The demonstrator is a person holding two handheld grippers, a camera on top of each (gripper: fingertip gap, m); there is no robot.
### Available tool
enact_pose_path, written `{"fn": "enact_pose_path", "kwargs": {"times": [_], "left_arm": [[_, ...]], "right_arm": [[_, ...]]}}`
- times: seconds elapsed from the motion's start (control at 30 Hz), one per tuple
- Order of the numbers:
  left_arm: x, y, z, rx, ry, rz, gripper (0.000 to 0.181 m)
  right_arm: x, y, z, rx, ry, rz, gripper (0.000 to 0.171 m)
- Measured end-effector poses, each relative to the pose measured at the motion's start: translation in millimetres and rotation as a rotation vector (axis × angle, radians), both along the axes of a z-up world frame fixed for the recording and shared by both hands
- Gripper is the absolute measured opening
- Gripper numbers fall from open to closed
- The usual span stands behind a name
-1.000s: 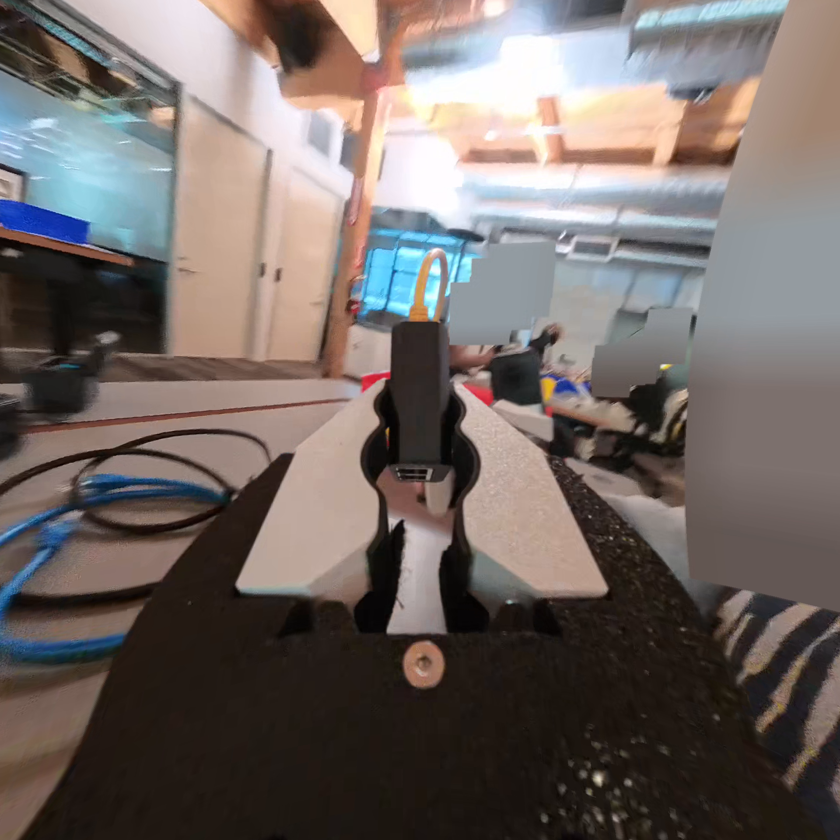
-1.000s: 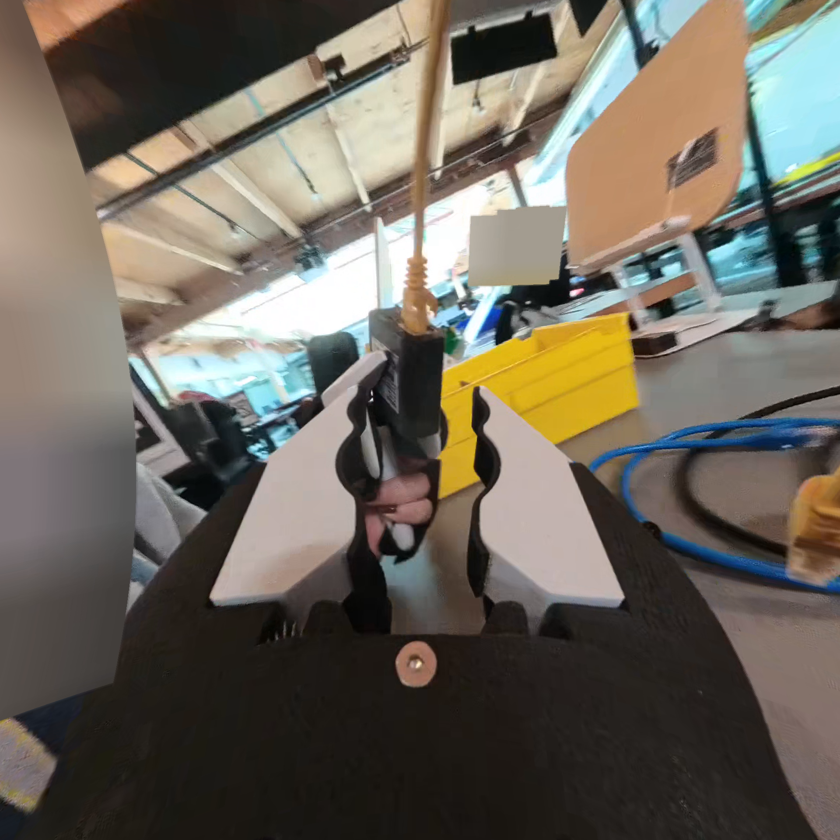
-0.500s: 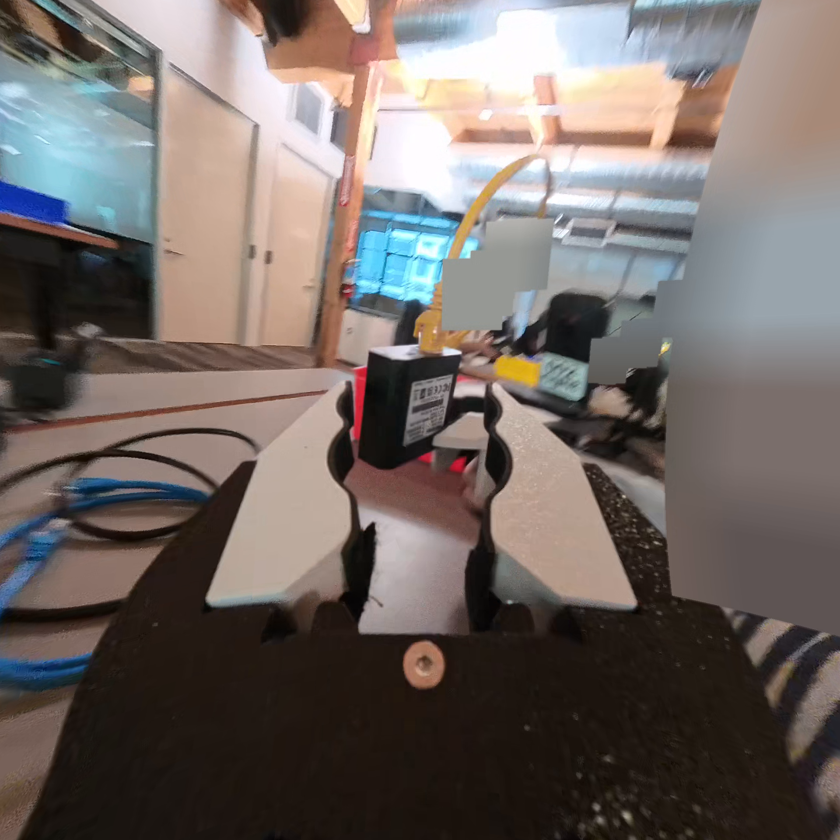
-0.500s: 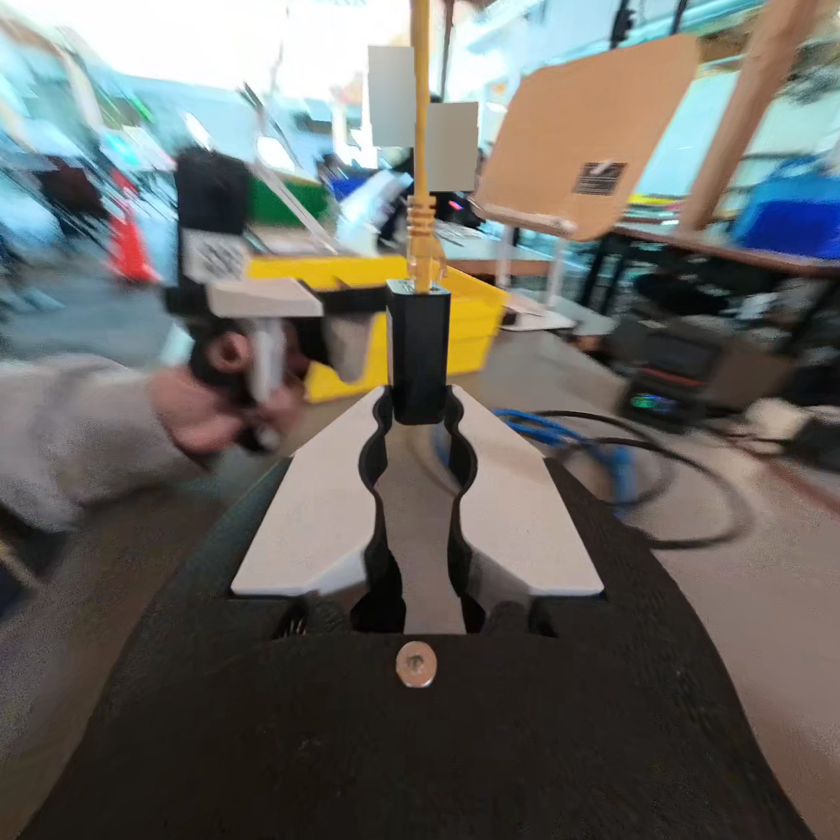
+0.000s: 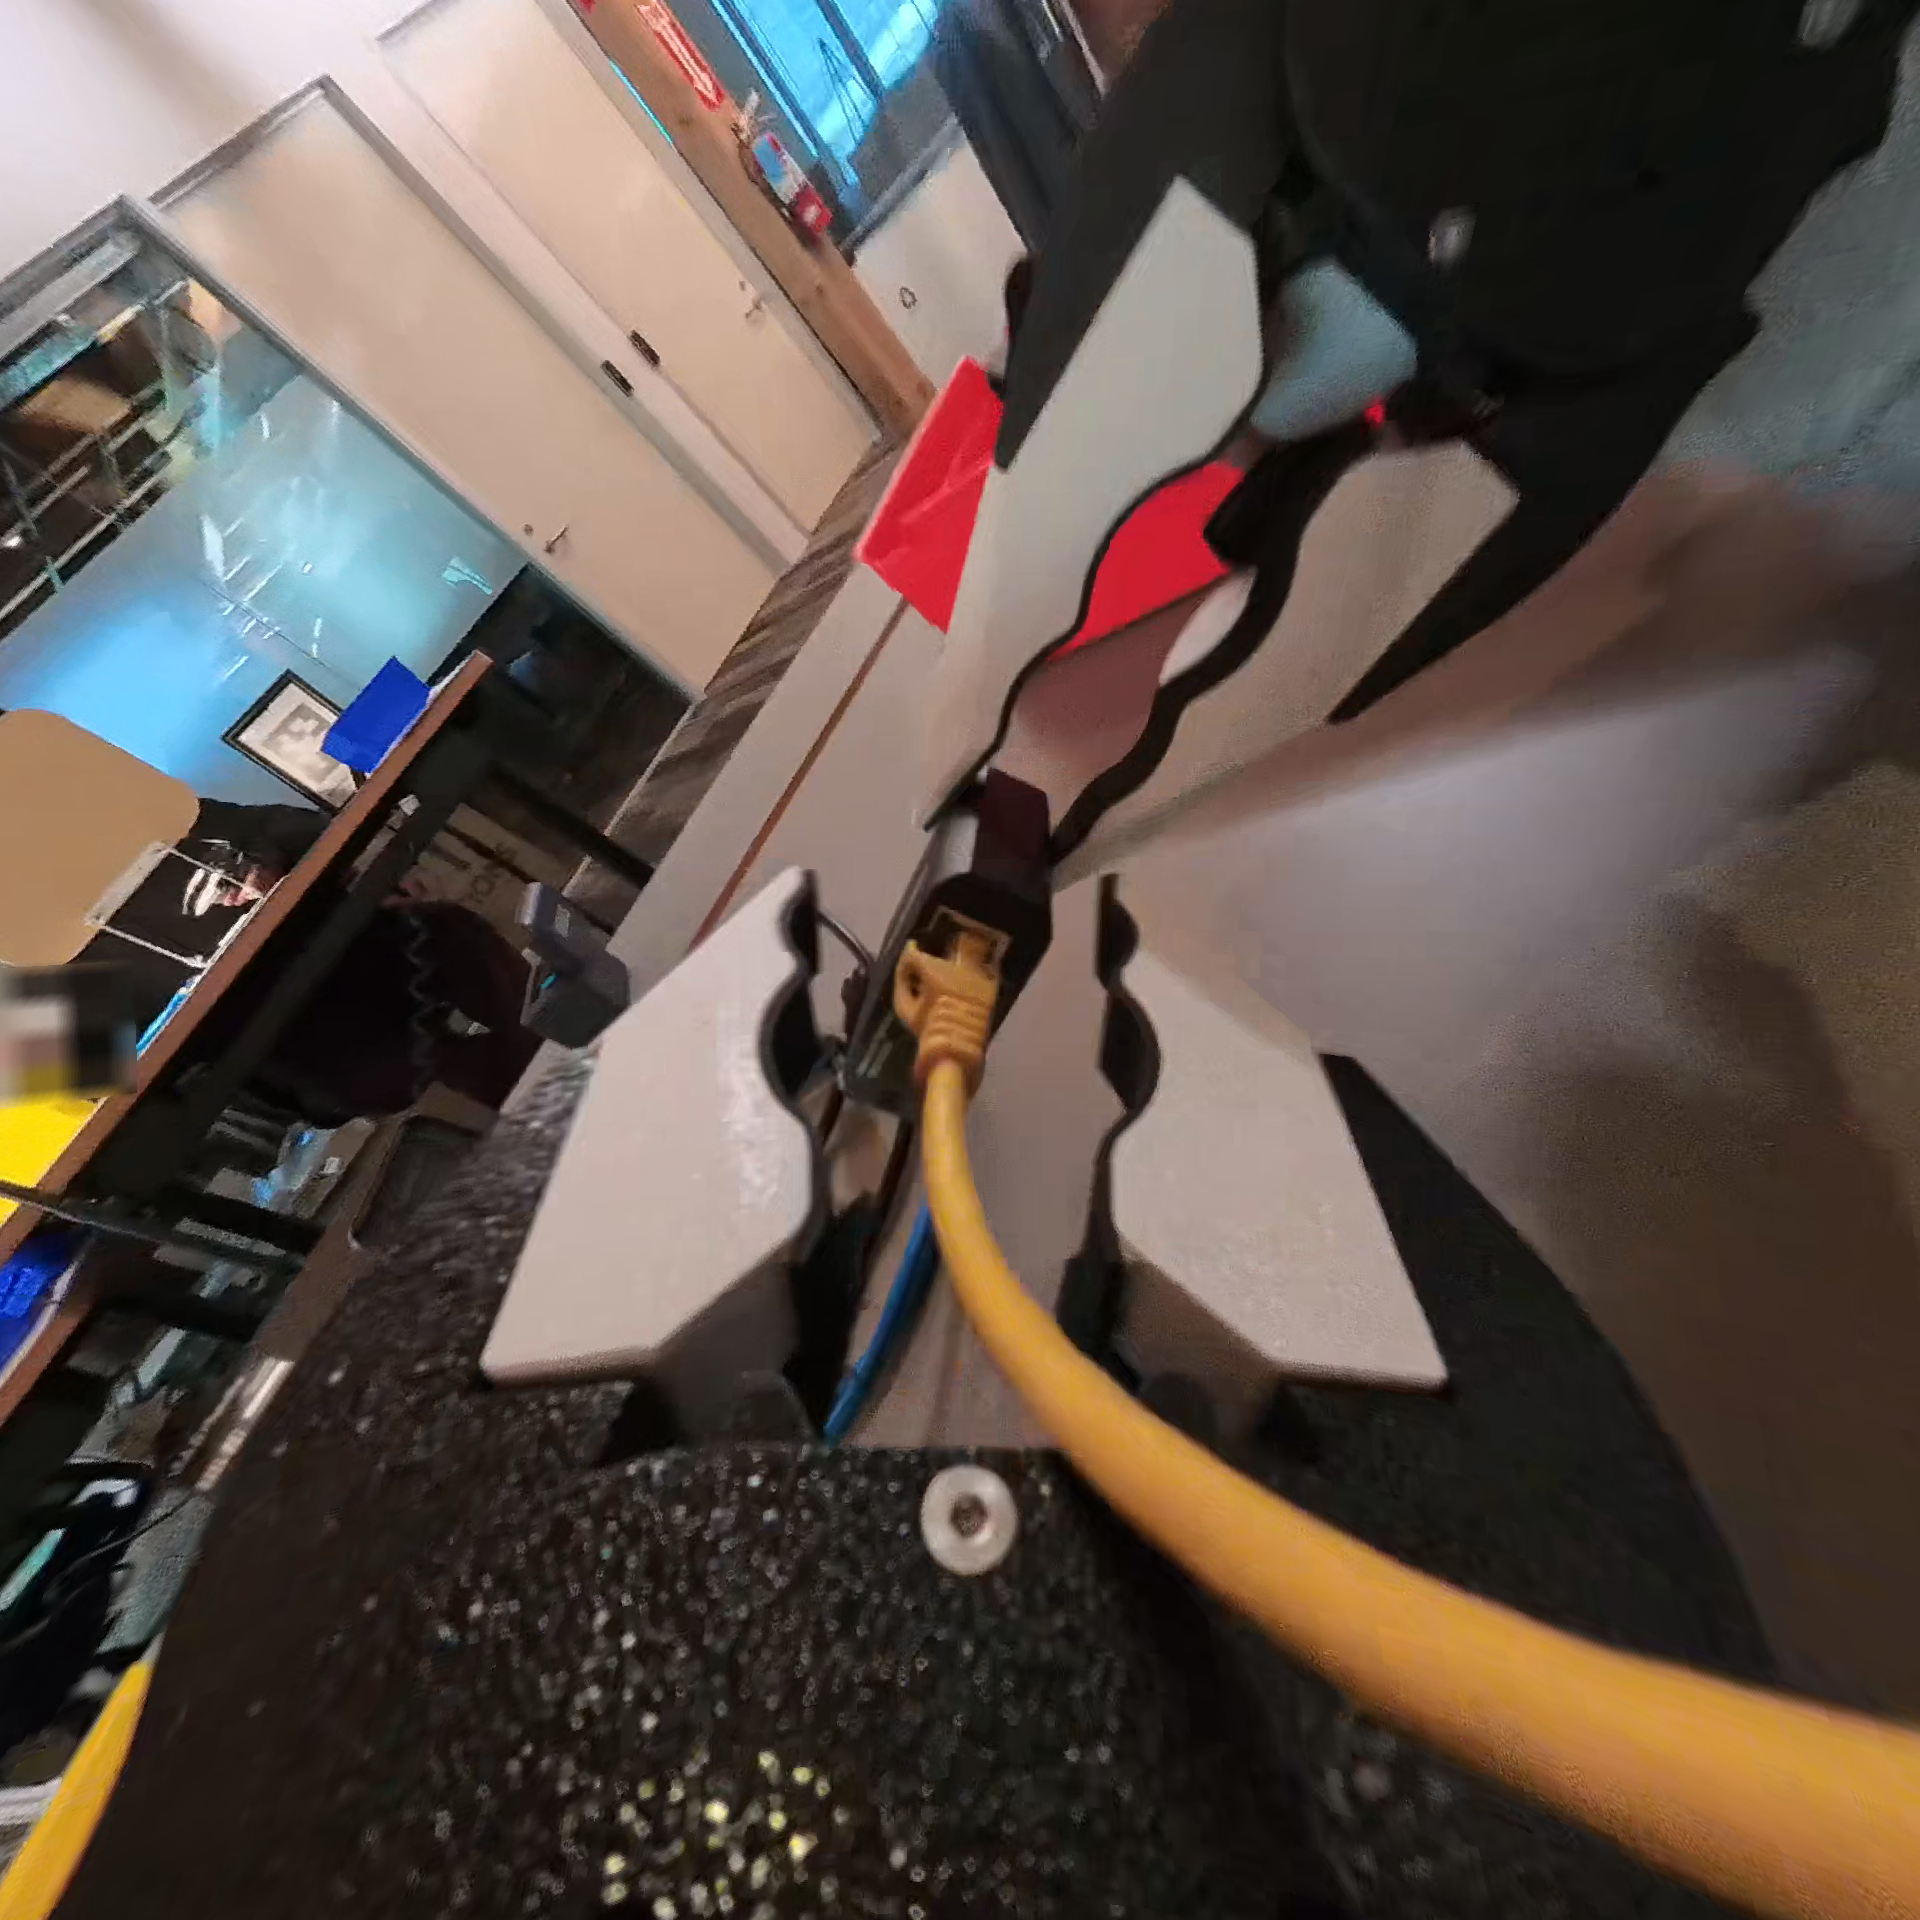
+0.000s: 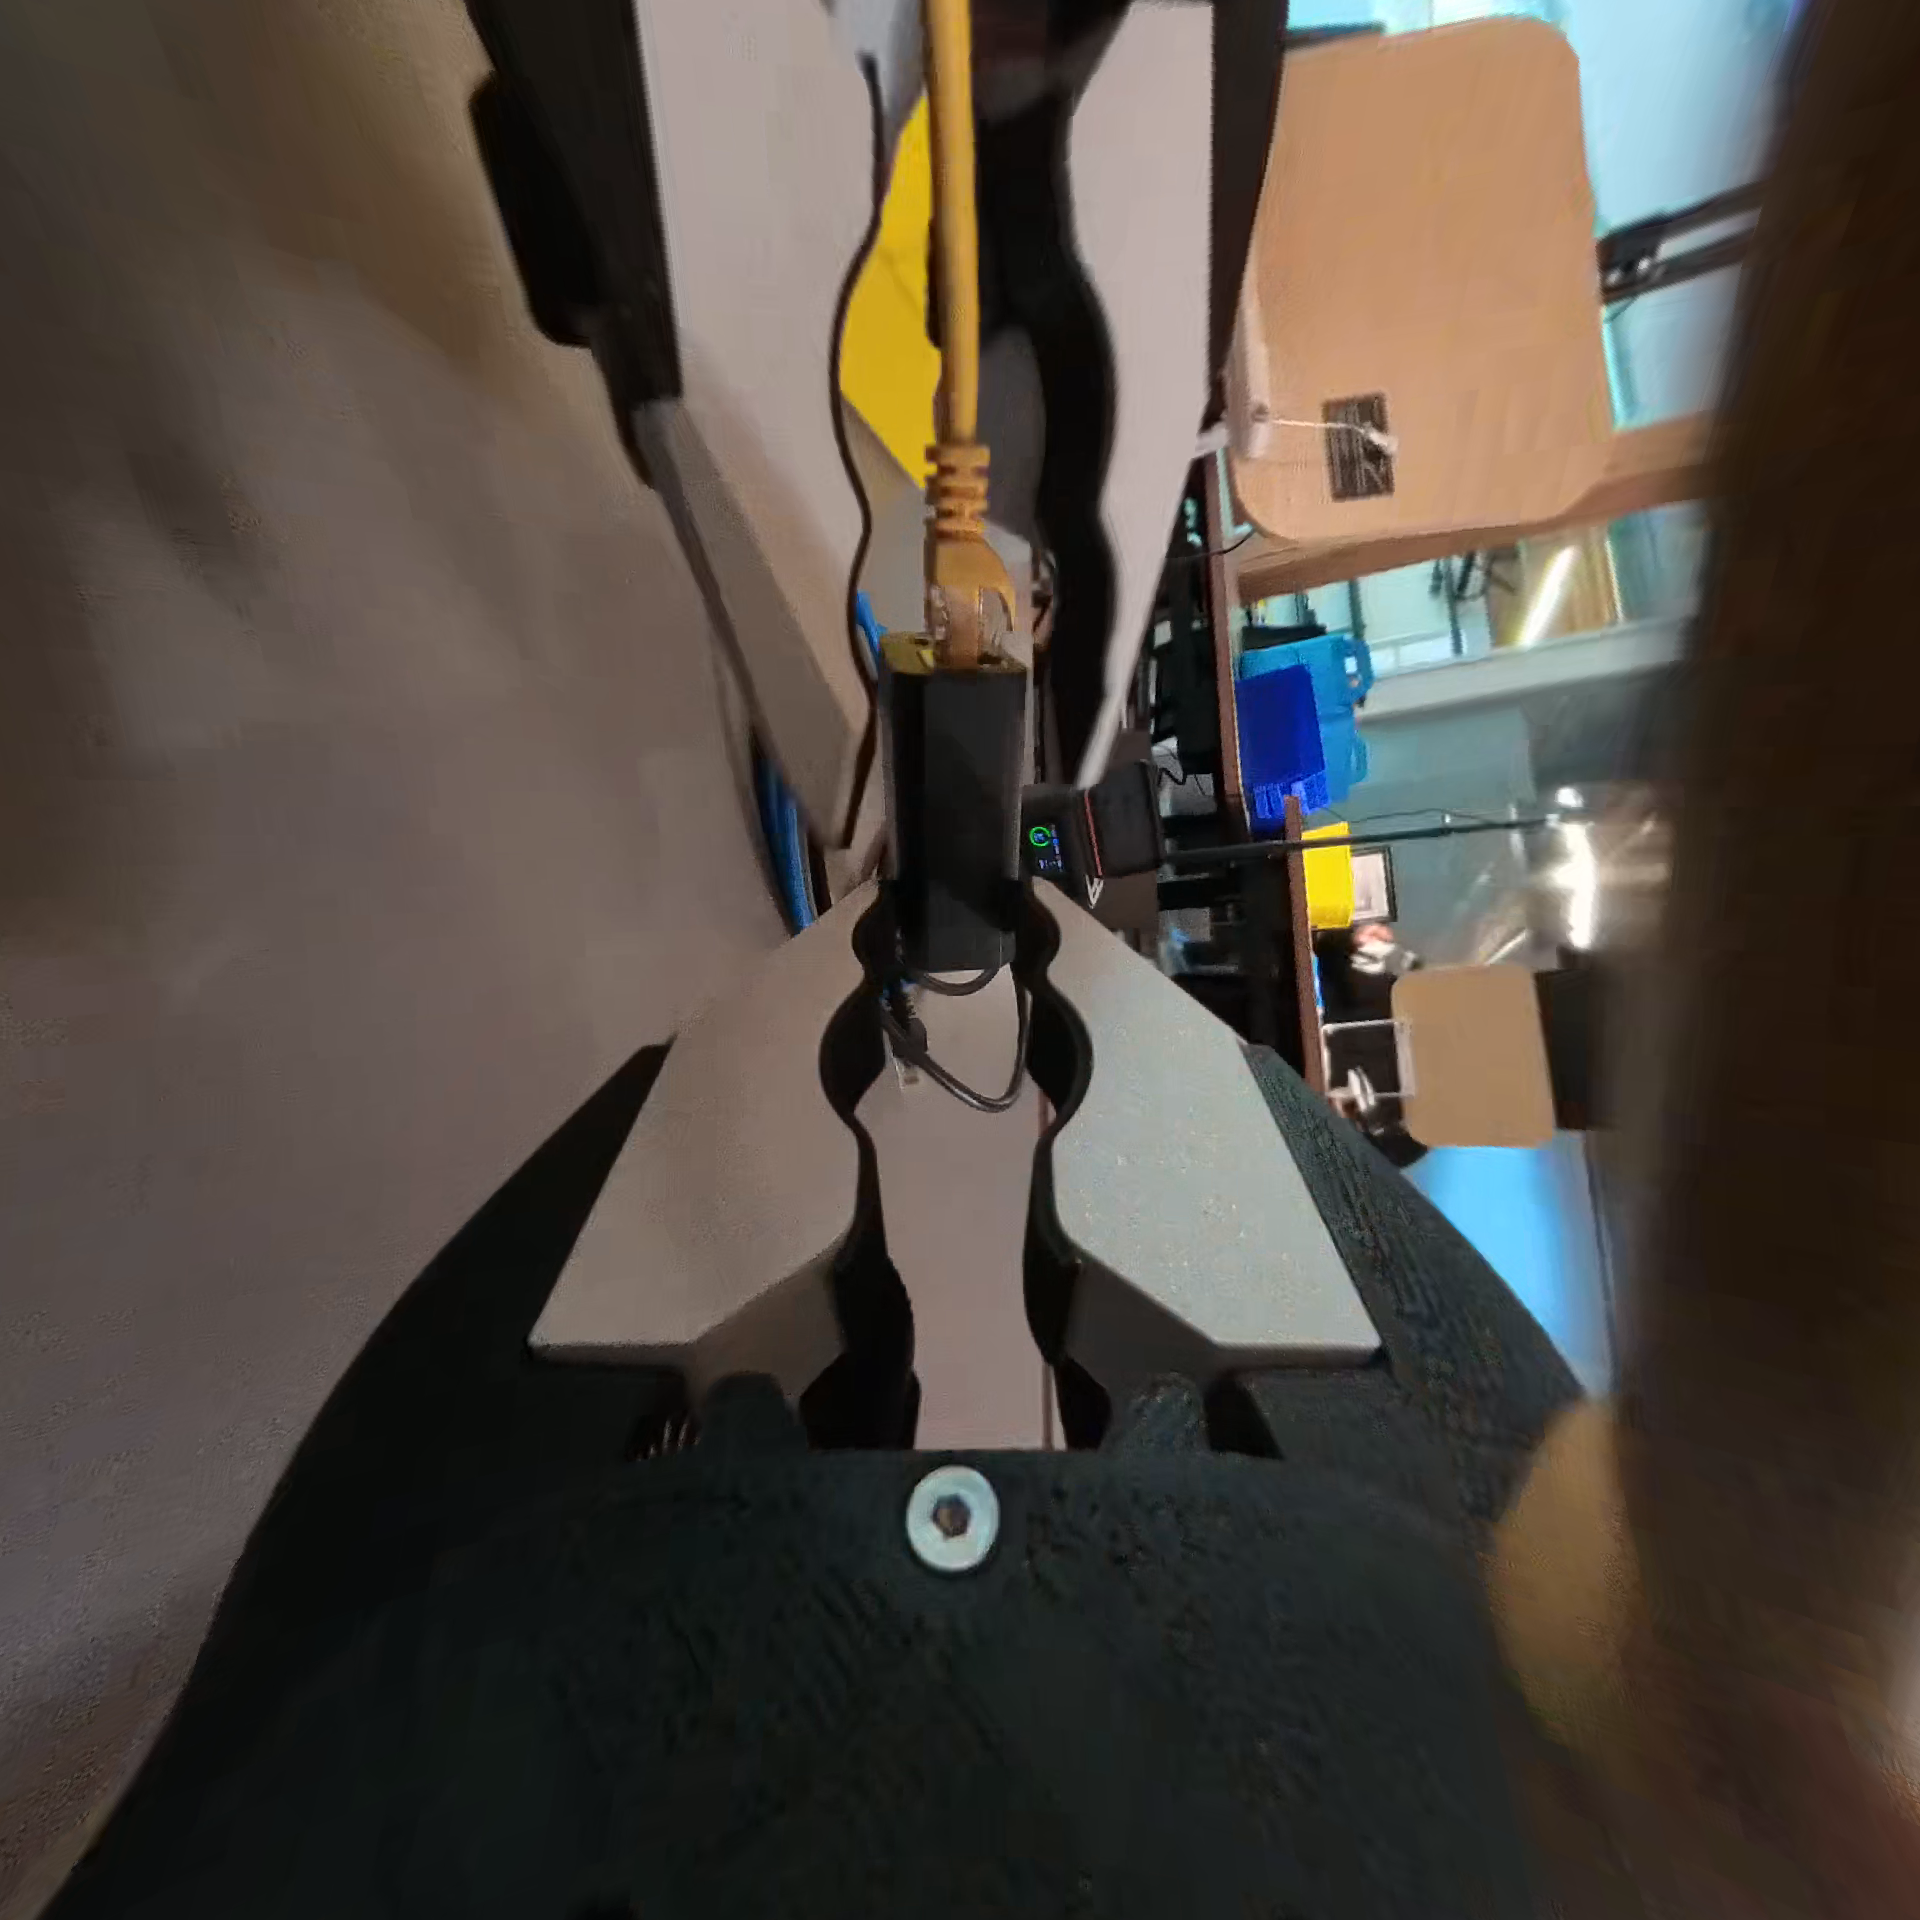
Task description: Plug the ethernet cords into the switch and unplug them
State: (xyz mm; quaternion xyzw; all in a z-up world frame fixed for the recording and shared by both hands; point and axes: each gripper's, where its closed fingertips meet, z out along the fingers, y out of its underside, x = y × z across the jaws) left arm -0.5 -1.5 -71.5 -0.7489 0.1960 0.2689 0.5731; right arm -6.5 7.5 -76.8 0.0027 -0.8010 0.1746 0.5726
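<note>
The left tongs [image 5: 956, 997] stand wide apart, gripping nothing. The yellow cord [image 5: 1049, 1309] runs up the gap between them without pressing either finger, and its plug sits in the end of the small black switch [image 5: 982, 935] just past their tips. A strip of blue cord [image 5: 883, 1320] shows low in the same gap, mostly hidden by the left finger. Beyond the switch the right tongs [image 5: 1013, 800] point back at this camera, their tips meeting on the switch's far end. The red thing [image 5: 935, 499] behind them is partly covered and hard to name. The far right of this view is a grey smear that cannot be read.

In the right wrist view, the right tongs [image 6: 951, 925] are clenched on the lower end of the switch [image 6: 951, 810], which stands upright between the fingertips. The yellow cord [image 6: 954, 260] is plugged into its top and rises out of the picture. The left tongs [image 6: 961, 769] reach down from above, spread on either side of the cord and clear of it. A thin black wire [image 6: 966, 1091] loops below the switch over the pale counter [image 6: 956, 1299]. Blue cord [image 6: 779, 831] peeks out at the left behind a finger. Both edges of this view are blurred.
</note>
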Motion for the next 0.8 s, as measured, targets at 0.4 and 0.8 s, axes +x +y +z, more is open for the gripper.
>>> {"fn": "enact_pose_path", "kwargs": {"times": [0.4,0.8], "left_arm": [[-29.9,-25.7,-23.9,-0.005,0.179,0.169,0.023],[-13.5,-21.7,-40.2,0.012,0.172,0.048,0.023]], "right_arm": [[0.3,55.7,-2.2,-0.281,-0.099,-0.090,0.047],[-91.4,80.3,-24.4,-1.270,-0.712,-0.401,0.027]]}}
